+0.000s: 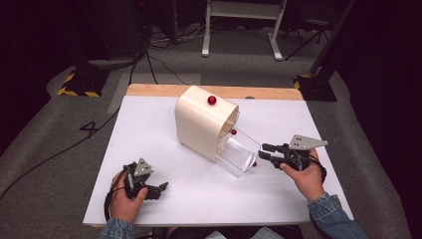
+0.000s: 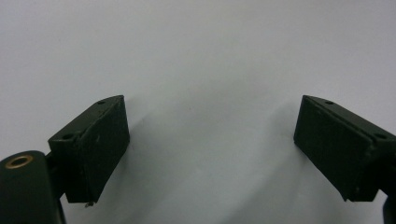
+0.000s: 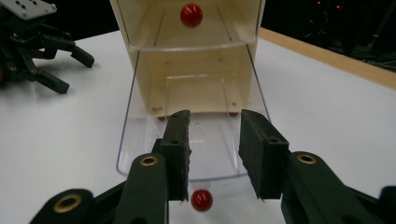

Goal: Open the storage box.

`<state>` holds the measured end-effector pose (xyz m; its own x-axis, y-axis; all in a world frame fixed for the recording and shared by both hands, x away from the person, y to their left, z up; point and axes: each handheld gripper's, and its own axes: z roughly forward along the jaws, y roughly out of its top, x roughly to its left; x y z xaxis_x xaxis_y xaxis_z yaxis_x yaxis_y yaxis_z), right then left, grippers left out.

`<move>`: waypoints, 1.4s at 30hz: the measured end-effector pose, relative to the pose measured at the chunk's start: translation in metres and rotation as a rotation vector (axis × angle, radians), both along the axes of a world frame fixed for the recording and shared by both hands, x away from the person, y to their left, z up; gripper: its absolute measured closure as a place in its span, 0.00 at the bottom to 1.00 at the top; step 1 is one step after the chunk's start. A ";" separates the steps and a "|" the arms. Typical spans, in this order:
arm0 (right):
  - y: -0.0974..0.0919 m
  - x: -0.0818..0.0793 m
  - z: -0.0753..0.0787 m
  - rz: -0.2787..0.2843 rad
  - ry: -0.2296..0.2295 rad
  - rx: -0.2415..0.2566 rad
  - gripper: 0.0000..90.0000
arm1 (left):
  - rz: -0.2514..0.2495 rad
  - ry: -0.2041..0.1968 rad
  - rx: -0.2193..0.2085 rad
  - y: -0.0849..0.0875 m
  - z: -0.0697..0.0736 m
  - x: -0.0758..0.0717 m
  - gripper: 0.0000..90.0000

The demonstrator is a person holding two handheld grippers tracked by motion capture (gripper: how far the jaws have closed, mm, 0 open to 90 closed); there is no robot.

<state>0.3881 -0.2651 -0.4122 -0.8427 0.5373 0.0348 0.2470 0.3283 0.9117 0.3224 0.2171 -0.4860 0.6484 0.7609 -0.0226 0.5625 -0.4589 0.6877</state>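
From above, a cream box (image 1: 201,127) with a red knob (image 1: 212,100) on top sits mid-table (image 1: 149,129), its clear drawer (image 1: 239,155) pulled out toward the right claw (image 1: 265,152). The left claw's view shows its jaws wide apart over bare white table. The right claw's view shows its jaws apart, gripping nothing, just above the drawer's front red knob (image 3: 201,200), with the left claw (image 3: 70,70) farther off.

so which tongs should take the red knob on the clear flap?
Probably the right tongs: open, aimed at the clear flap, its red knob just below them. The left tongs sit open over bare table, well away.
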 end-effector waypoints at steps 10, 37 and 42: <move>0.026 0.016 0.030 0.025 -0.045 0.002 0.68 | 0.000 0.000 0.000 0.000 0.000 0.000 0.12; 0.079 0.044 0.016 0.075 -0.063 0.000 0.83 | 0.003 -0.004 0.002 0.000 0.000 0.000 0.12; 0.079 0.043 0.017 0.075 -0.074 -0.004 0.83 | 0.003 -0.004 0.002 0.000 0.000 0.000 0.12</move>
